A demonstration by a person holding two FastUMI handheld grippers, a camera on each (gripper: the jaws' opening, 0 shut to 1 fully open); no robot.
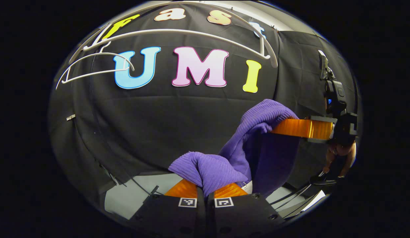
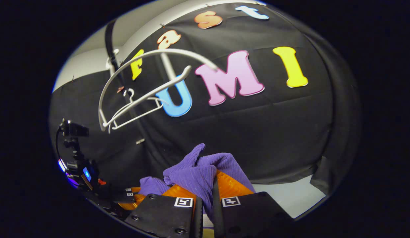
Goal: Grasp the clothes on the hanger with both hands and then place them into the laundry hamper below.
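Note:
A purple ribbed knit garment (image 1: pixel 244 148) hangs between the two grippers, off the hanger. My left gripper (image 1: pixel 205 186) is shut on a bunched fold of it at the bottom of the left gripper view. In that view the right gripper (image 1: pixel 274 127) comes in from the right, clamped on the garment's upper edge, with a hand (image 1: pixel 340 158) behind it. In the right gripper view my right gripper (image 2: pixel 206 190) is shut on the purple cloth (image 2: pixel 201 172), and the left gripper (image 2: pixel 132 198) sits low at the left. A bare white hanger (image 1: pixel 92 71) hangs on the white rail (image 1: pixel 178 33).
The white rail (image 2: pixel 152 54) and the hanger (image 2: pixel 135 105) are up at the left in the right gripper view, above both grippers. Pale floor (image 1: pixel 132 198) shows below the black cloth wall. A strip of pale floor (image 2: pixel 284 198) lies at the lower right.

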